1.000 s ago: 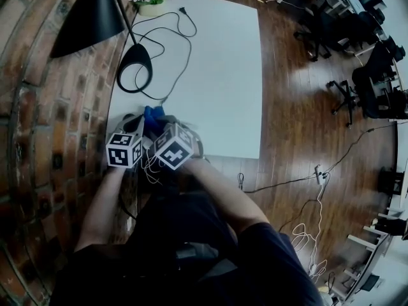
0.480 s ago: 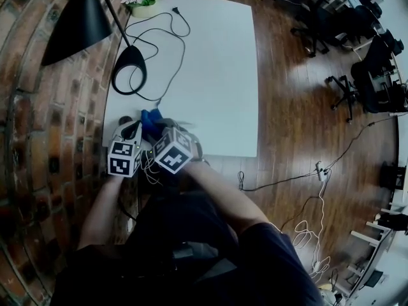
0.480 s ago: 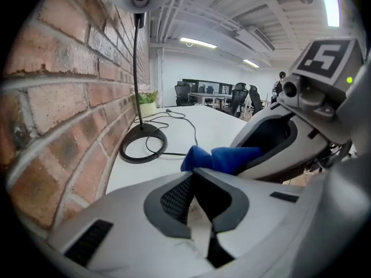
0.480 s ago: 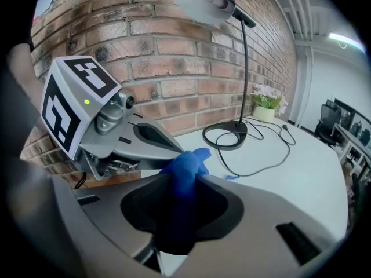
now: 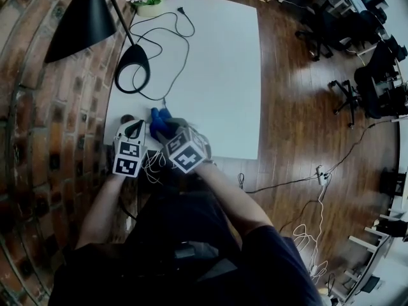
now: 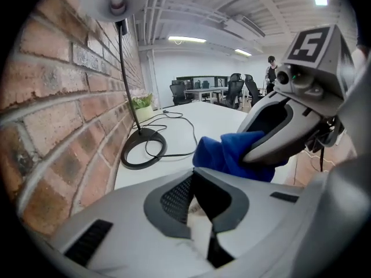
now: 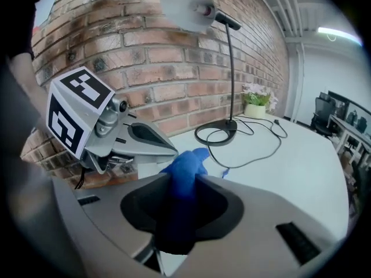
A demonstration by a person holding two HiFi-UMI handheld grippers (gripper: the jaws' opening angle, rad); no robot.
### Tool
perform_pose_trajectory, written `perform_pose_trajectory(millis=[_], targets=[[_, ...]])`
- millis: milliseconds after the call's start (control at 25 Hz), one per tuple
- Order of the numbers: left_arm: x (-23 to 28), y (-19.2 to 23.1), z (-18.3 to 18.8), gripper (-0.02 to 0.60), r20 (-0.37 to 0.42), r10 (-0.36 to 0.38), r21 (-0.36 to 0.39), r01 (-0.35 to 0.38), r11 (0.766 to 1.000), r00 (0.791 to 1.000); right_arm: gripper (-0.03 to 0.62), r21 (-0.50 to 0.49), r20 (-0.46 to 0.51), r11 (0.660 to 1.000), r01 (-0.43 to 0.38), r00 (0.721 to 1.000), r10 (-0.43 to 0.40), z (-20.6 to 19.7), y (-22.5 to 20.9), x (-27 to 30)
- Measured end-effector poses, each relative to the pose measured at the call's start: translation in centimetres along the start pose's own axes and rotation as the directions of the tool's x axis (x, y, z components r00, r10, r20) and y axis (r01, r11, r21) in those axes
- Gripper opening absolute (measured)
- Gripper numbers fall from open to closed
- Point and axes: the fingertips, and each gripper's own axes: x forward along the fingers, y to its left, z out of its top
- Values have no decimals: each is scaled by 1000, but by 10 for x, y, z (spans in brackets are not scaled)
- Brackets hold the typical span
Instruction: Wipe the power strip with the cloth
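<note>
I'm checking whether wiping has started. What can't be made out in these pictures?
White piece, left gripper view: only a sliver shows in the left gripper's shut jaws; unidentifiable.
Cloth, right gripper view: the right gripper clamps it; its own body hides the lower end.
Power strip, head view: both grippers cover that table corner; cloth contact unknowable.

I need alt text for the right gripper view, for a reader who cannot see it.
The right gripper is closed on a blue cloth, seen from just behind its jaws above a white table. The left gripper is close by on the left, and a black desk lamp stands by a brick wall.
</note>
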Motion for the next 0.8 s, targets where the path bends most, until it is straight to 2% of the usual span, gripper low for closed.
perform_pose_trajectory(millis=[200, 360, 640, 800], targets=[[-1, 1, -1, 9, 14, 2, -12, -2, 1000, 1000, 110, 23, 15, 998, 55, 998, -55, -18, -20, -23], [0, 2, -1, 9, 18, 1, -52, 0, 999, 1000, 110, 58, 16, 994, 88, 996, -89, -32, -34, -39], [5, 9, -9, 9, 32, 24, -59, -22, 998, 999, 110, 113, 24, 983, 143, 989, -147, -48, -55, -60], [4, 8, -9, 9, 27, 23, -59, -21, 998, 999, 110, 178, 16, 970, 163, 986, -168, -61, -70, -76]])
